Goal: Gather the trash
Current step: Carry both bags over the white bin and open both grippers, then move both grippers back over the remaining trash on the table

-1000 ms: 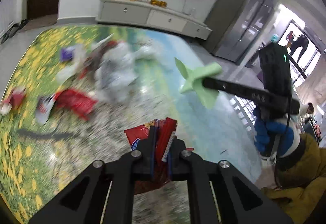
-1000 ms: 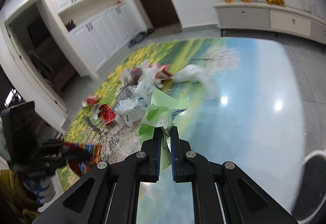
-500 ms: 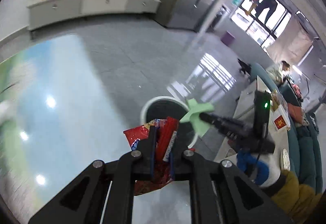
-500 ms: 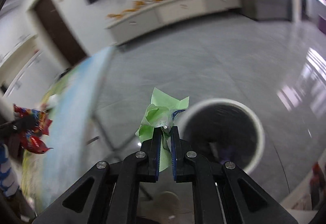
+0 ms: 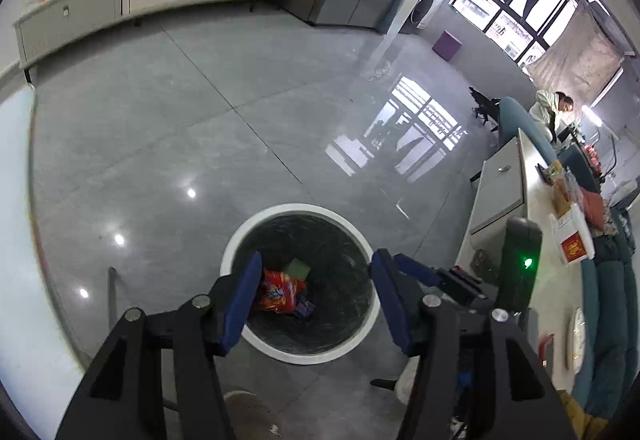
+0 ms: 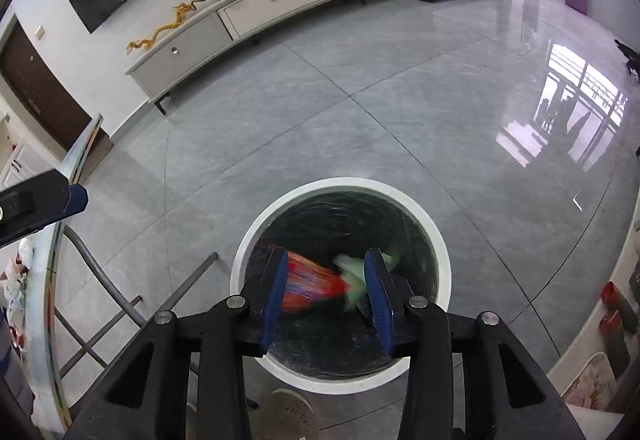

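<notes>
1. Hovering above the white-rimmed bin (image 5: 362,338), the left gripper (image 5: 314,298) and right gripper (image 6: 326,294) have just been opening; both now gape, holding nothing.
2. A red wrapper (image 5: 278,290) and a green wrapper (image 6: 354,280) lie inside the bin.
3. More litter (image 6: 16,286) waits on the table (image 6: 44,320), so collecting likely continues.

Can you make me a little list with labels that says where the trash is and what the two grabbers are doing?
bin: round trash bin, white rim, dark liner, on grey floor
red wrapper: red snack wrapper inside the bin
green paper: green paper blurred, inside the bin's opening
left gripper: left gripper open, holding nothing, above the bin; jaws have just been opening
right gripper: right gripper open, holding nothing, above the bin; jaws have just been opening
</notes>
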Motion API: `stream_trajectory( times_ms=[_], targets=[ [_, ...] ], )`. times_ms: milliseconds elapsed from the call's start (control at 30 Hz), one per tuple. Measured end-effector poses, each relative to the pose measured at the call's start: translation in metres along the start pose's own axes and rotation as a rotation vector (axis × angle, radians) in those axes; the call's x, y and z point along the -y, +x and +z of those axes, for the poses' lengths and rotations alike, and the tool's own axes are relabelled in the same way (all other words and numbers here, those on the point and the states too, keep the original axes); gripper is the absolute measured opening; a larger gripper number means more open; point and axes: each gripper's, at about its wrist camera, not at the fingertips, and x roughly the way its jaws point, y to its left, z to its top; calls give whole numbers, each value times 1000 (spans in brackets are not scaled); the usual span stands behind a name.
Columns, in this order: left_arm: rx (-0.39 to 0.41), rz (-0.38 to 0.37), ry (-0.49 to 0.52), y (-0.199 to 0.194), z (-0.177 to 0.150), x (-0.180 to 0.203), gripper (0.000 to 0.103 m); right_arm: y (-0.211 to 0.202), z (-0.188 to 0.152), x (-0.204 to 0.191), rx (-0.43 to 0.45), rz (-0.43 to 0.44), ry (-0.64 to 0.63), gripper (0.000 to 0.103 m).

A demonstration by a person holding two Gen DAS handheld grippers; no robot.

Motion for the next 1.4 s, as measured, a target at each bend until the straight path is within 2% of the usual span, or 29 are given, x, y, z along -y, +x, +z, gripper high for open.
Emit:
stream_trajectory(
  times_ms=[133,200,267,433,633,867,933,1000,1400],
  targets=[
    [85,148,42,-34,-13,7,55,-18,0,-19,47,13,-31,40],
    [144,245,70,-60,-25,10,55,-32,-4,-27,70,28,-61,40],
    [191,313,85,-81,-34,9,55,-49,-8,-47,95,51,-103,40],
    [271,433,94,-136,-65,4,55,-83,-17,-91,139,119,-176,40],
    [342,515,32,-200,-104,-26,56,-121,-35,-152,174,190,-292,40],
    [422,600,-56,-266,-146,-63,56,-145,-55,-215,182,253,-409,40],
    [442,620,-81,-282,-159,-72,60,-154,-62,-232,185,266,-436,40],
    [457,628,-104,-294,-168,-82,62,-160,-67,-248,187,276,-464,40],
    [547,677,-212,-362,-228,-126,63,-189,-95,-332,200,308,-601,43]
  ],
)
